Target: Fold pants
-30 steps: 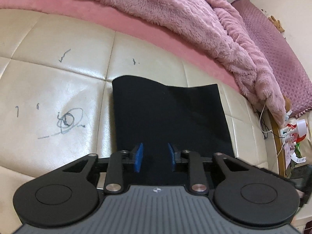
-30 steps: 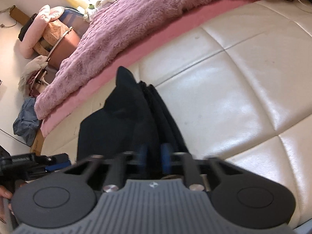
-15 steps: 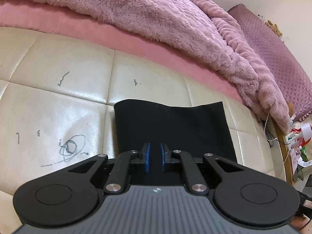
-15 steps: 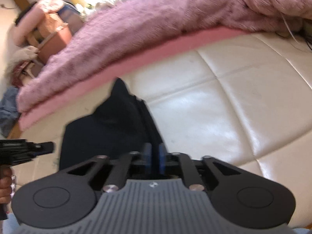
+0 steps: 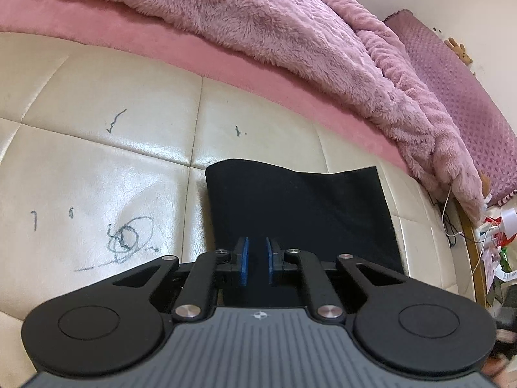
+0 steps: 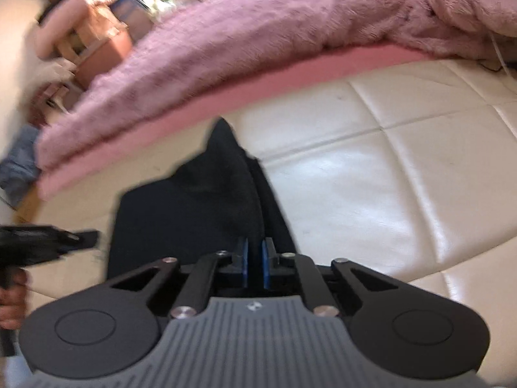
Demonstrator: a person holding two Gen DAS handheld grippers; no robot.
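Left gripper (image 5: 257,260) has narrowed, pinching the black pants (image 5: 300,207) beneath it.

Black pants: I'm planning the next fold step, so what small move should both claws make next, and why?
Probably lift both claws together and carry the near edge toward the pink blanket. The left claw and right claw each look shut on the near edge of the black pants, which lie mostly flat on the cream cushion.

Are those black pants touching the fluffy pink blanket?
Apart. In the left wrist view, cream cushion separates the pants from the blanket.
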